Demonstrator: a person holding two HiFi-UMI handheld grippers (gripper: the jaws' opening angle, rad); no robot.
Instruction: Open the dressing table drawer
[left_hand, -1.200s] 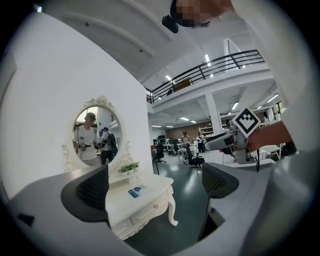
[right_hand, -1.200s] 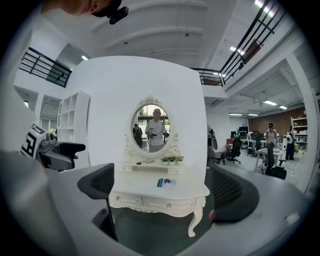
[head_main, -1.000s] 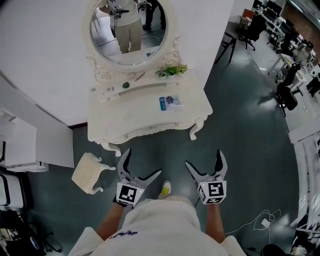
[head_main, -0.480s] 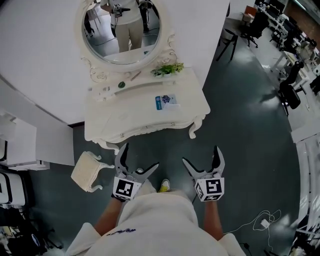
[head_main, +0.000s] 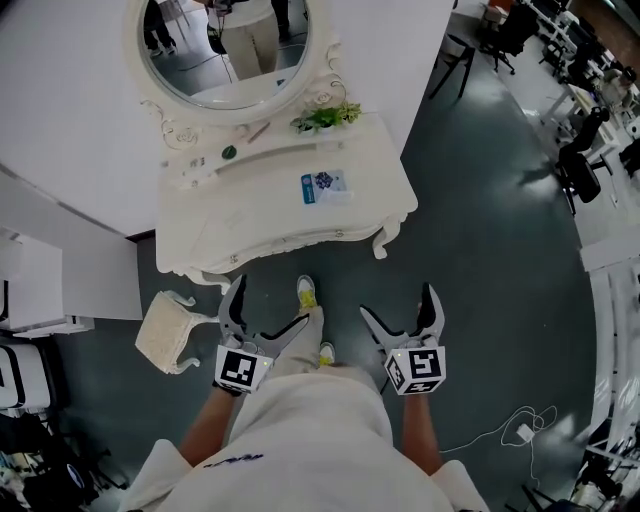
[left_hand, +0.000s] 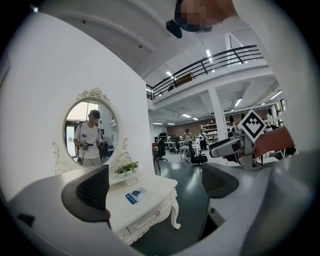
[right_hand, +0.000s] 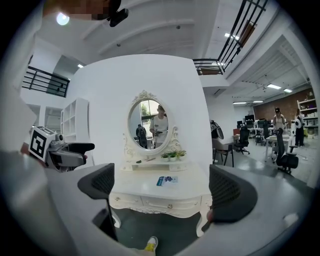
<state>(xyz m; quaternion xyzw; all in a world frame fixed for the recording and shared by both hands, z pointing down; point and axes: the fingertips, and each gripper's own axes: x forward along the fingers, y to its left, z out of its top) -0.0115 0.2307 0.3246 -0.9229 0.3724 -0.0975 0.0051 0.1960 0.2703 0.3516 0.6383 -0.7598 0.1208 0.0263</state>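
The white dressing table (head_main: 250, 225) stands against the wall under an oval mirror (head_main: 225, 50). Its drawer front (head_main: 290, 243) along the near edge is shut. Both grippers hover above the floor, short of the table and touching nothing. My left gripper (head_main: 268, 305) is open and empty, and so is my right gripper (head_main: 398, 303). In the left gripper view the drawer (left_hand: 145, 220) with its knob lies between the pads, lower left. The right gripper view faces the table (right_hand: 150, 187) squarely, with two drawer knobs (right_hand: 169, 205) showing on its front.
A small white stool (head_main: 165, 332) sits at the table's left front corner. On the tabletop lie a blue card (head_main: 322, 185) and a green plant (head_main: 325, 117). Office chairs (head_main: 585, 130) stand far right. A cable (head_main: 520, 432) runs across the floor at the right. My shoe (head_main: 307, 291) is near the table.
The person has stepped towards the table, one foot now forward between the grippers. Both grippers stay open and moved slightly closer to the table.
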